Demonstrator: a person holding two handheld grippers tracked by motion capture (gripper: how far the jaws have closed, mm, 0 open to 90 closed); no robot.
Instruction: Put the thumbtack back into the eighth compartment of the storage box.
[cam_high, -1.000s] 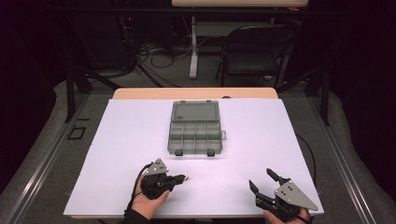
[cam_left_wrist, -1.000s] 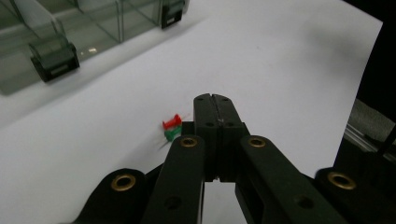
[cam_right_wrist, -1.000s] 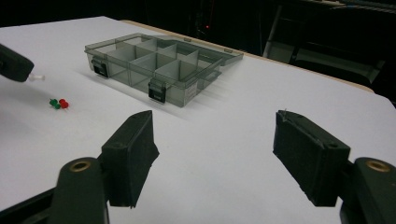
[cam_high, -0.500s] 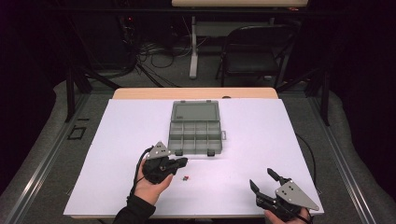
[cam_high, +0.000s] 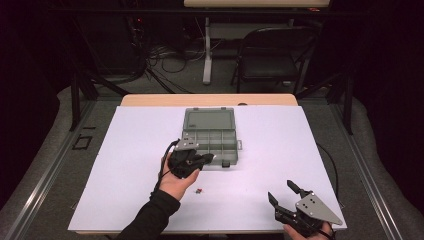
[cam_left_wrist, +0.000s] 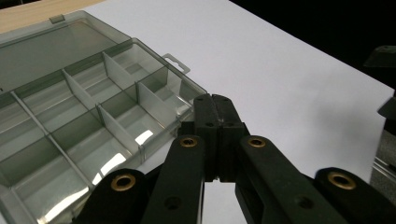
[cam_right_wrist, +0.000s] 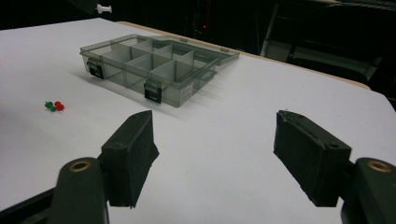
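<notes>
White table (cam_high: 310, 150), wide and bare at right. Open grey compartment box (cam_high: 210, 132) at mid-table, lid laid back. Left gripper (cam_high: 206, 159) at box's near edge, jaws pressed together, nothing visible between. Right gripper (cam_high: 283, 192) near front right corner, jaws apart. Red and green pushpins (cam_high: 199, 190) just before left hand.

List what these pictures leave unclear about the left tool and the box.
- Left tool: jaws shut; any item pinched between them is too small to tell.
- Organizer box: near-left compartments cut off by the frame edge.
- Pushpins: high view, too small to count.
</notes>
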